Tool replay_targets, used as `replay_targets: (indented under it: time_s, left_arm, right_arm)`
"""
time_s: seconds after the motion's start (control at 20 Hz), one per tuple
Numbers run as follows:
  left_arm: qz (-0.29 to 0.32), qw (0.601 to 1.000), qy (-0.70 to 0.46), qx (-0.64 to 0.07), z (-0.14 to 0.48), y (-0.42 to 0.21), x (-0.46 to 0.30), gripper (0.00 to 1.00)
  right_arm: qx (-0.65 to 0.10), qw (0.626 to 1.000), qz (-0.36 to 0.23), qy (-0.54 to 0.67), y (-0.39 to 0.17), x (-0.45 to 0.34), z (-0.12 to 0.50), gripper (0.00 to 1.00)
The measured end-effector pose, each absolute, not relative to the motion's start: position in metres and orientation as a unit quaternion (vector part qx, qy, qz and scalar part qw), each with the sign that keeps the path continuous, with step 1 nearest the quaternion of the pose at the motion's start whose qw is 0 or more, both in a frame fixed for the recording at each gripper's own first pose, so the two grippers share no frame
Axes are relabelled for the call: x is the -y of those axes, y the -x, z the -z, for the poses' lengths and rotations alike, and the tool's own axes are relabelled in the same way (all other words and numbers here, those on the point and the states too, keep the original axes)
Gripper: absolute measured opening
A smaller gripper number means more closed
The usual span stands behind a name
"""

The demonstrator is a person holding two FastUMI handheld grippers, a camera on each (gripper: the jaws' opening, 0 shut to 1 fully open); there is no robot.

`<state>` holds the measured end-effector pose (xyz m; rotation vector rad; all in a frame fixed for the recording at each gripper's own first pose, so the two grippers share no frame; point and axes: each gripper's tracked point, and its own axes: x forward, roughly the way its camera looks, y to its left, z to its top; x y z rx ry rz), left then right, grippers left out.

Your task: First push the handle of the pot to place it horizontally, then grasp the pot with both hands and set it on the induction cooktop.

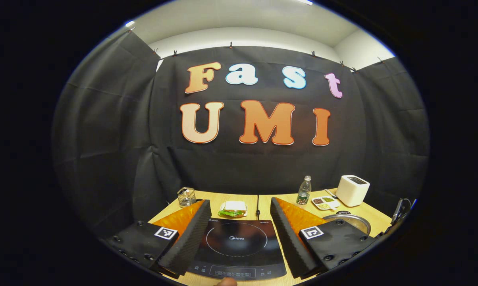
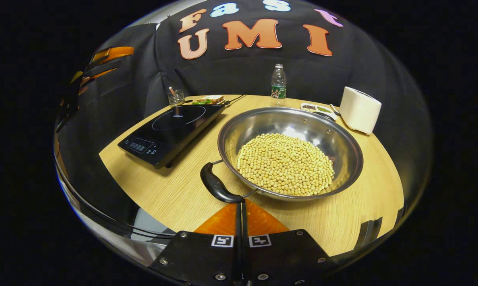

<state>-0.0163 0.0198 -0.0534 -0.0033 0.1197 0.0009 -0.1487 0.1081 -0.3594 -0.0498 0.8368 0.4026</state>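
A steel pot (image 2: 342,139) heaped with yellow soybeans (image 2: 286,163) stands on the wooden table (image 2: 171,194), to the right of the black induction cooktop (image 2: 175,127). Its black side handle (image 2: 217,186) points toward the near left. My right gripper (image 2: 241,203) is shut with nothing between its fingers, and its tips sit right at that handle's near end. My left gripper (image 1: 239,201) hangs open over the cooktop (image 1: 237,242), its fingers wide apart. The pot's rim (image 1: 348,221) shows behind the right finger in the left gripper view.
At the back of the table stand a water bottle (image 2: 278,85), a white toaster (image 2: 360,109), a divided dish of grains (image 2: 314,107), a plated sandwich (image 2: 211,99) and a small holder (image 2: 176,97). The table's front edge is close below my right gripper.
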Motion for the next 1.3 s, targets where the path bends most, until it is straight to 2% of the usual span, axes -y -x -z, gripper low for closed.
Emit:
replay_targets:
  time_s: [0.55,1.3]
  left_arm:
    - [-0.004,0.998,-0.002,-0.066,0.054,0.013,-0.026,0.97]
    - [-0.013,0.997,-0.008,-0.074,0.061,0.008,-0.047,0.98]
  right_arm:
    - [-0.409,0.888,-0.21,-0.023,0.136,-0.156,0.361,0.0]
    - [-0.408,0.885,-0.208,-0.087,0.088,-0.225,0.368,0.0]
